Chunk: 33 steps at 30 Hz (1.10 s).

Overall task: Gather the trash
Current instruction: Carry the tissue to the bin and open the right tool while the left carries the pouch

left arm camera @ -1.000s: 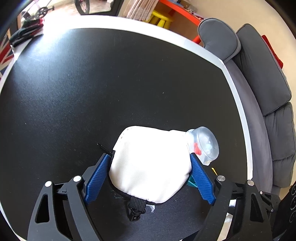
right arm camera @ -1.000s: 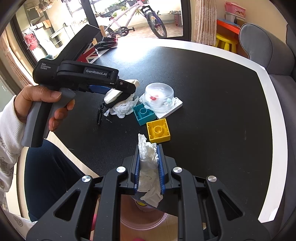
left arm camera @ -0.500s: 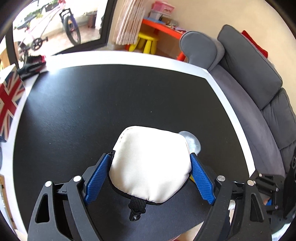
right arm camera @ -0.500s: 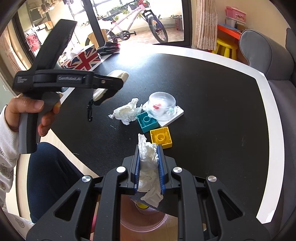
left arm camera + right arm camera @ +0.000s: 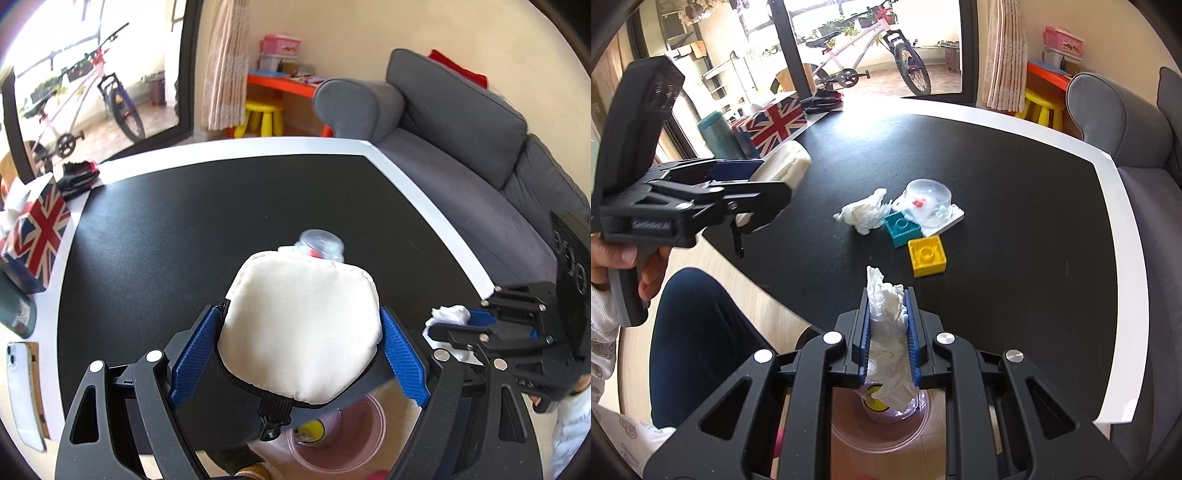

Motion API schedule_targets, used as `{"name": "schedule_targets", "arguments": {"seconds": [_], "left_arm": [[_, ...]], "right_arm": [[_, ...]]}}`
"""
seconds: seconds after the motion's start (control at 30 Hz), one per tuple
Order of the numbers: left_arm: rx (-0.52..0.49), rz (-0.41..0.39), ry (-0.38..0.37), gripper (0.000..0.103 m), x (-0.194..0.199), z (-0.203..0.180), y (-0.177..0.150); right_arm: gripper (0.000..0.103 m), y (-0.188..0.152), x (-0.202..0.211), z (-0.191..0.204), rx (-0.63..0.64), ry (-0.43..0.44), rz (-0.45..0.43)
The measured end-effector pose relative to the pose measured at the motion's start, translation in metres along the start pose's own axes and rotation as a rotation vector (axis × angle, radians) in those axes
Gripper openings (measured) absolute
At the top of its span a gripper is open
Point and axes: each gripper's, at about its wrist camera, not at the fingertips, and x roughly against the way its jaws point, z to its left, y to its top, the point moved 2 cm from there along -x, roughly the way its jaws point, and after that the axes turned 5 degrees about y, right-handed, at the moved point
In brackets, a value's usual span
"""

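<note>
My left gripper (image 5: 301, 326) is shut on a white padded pouch (image 5: 301, 325) with a black zip and strap, held above the table's near edge; it also shows in the right wrist view (image 5: 783, 166). My right gripper (image 5: 888, 306) is shut on a crumpled white tissue (image 5: 888, 325), held over a pink bin (image 5: 882, 424) on the floor. The bin also shows in the left wrist view (image 5: 343, 432). Another crumpled tissue (image 5: 862, 214) lies on the black table (image 5: 1015, 192).
On the table are a teal brick (image 5: 901, 229), a yellow brick (image 5: 927, 254) and a clear dome on a white card (image 5: 929, 203). A Union Jack box (image 5: 772, 122) and a teal flask (image 5: 714, 136) stand at the far left. A grey sofa (image 5: 461, 147) lies to the right.
My left gripper has lifted the pouch off the table and drawn back toward the near edge, over the bin. My right gripper holds still with its tissue.
</note>
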Motion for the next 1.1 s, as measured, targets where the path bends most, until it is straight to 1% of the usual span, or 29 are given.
{"name": "schedule_targets", "arguments": {"seconds": [0.2,0.47,0.57,0.83,0.93,1.07,1.1], "left_arm": [[-0.023,-0.028,-0.019,0.082,0.022,-0.014,-0.026],[-0.059,-0.027,-0.035,0.082,0.034,-0.035,-0.066],[-0.058,-0.013,-0.045,0.082,0.033,-0.042,-0.083],[-0.047,0.036,-0.078,0.082,0.021,-0.047,-0.117],[-0.049,0.051,-0.086,0.082,0.017,-0.051,-0.123],[-0.054,0.064,-0.093,0.082,0.015,-0.056,-0.128],[-0.054,0.065,-0.094,0.082,0.015,-0.056,-0.128]], "right_arm": [[0.017,-0.021,0.017,0.014,0.009,0.01,-0.021],[0.017,-0.053,0.029,0.032,0.02,0.033,-0.019],[0.017,-0.067,0.024,0.035,0.014,0.037,-0.001],[0.017,-0.109,-0.006,0.029,-0.039,0.065,0.075],[0.017,-0.116,-0.013,0.028,-0.047,0.069,0.092],[0.017,-0.119,-0.014,0.026,-0.051,0.074,0.09],[0.02,-0.119,-0.014,0.026,-0.049,0.074,0.088]]}}
